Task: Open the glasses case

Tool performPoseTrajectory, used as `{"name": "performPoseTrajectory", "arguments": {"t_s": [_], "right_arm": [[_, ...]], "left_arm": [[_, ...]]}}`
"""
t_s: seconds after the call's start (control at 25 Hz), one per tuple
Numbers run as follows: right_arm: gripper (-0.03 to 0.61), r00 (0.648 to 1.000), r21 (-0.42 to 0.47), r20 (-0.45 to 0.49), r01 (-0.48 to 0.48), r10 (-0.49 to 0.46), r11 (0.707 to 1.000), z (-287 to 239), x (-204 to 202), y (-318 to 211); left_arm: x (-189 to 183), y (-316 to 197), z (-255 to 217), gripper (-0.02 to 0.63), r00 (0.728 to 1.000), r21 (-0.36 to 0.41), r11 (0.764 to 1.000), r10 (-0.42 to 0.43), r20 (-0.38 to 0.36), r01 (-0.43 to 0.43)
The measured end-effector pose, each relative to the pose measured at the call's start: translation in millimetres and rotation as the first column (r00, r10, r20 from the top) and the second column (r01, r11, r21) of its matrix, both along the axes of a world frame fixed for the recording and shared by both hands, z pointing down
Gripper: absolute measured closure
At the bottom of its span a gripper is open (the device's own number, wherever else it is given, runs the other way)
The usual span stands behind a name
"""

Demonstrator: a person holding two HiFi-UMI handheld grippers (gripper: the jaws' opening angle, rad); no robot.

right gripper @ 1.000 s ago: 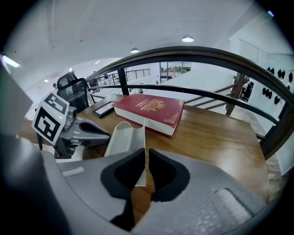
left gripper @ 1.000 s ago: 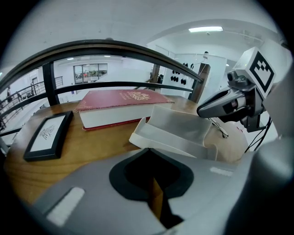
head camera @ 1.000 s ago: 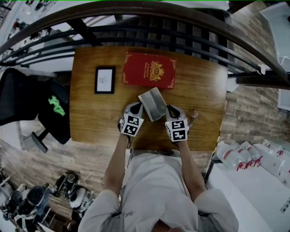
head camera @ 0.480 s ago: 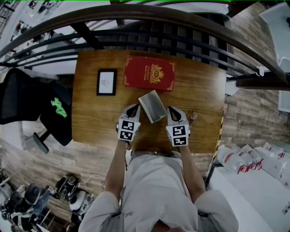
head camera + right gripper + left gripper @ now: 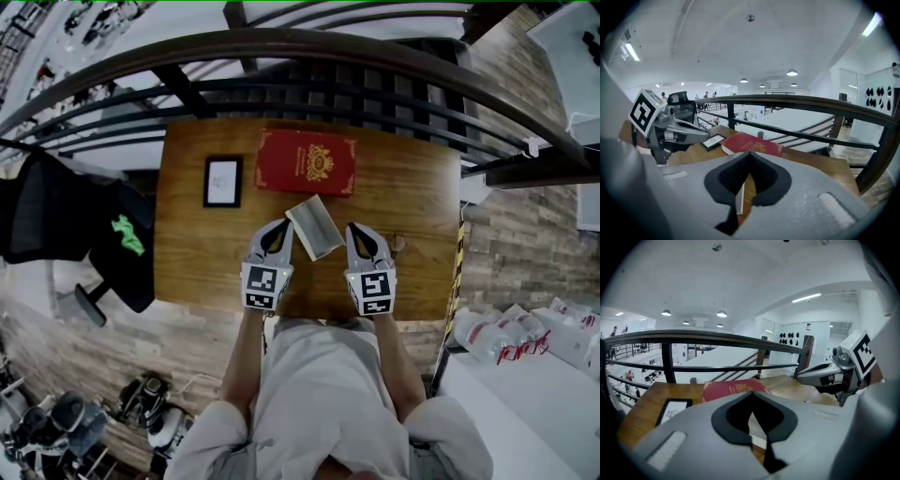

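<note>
- Head view shows the glasses case (image 5: 314,227) lying askew on the table (image 5: 197,253), between the left gripper (image 5: 283,225) and the right gripper (image 5: 352,229). Both are held above it.
- Left gripper view shows its tips pressed together on nothing. Right gripper view shows its jaws, which have just been closing, also met and empty.
- Risk: closed tips brought down would likely shove the case toward the red book (image 5: 307,162) instead of catching its lid.
- Only the head view gives the case's whole outline; only the right gripper view shows a pale edge of it from the side. Whether the lid is up is unclear.
</note>
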State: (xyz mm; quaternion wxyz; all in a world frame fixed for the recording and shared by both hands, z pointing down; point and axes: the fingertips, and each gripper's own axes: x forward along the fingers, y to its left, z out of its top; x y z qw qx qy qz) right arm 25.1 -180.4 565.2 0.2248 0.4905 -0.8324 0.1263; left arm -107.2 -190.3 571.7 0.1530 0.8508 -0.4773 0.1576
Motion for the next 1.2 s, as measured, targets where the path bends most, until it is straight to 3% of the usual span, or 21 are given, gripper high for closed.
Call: {"name": "performPoseTrajectory", "arguments": {"t_s": [0.48,1.2], "right_arm": [[0.577,0.998,0.160,0.061,0.024,-0.034,0.987,-71,-11,5],[0.577,0.998,0.192,0.064,0.000,-0.012,0.981,-96,-23,12]], "left_arm": [[6,7,-78,0.594,0.999,0.185,0.983,0.009,-0.038,-0.002],[-10,13,-103,0.594,0.998,0.222,0.975,0.025,-0.053,-0.013]]}}
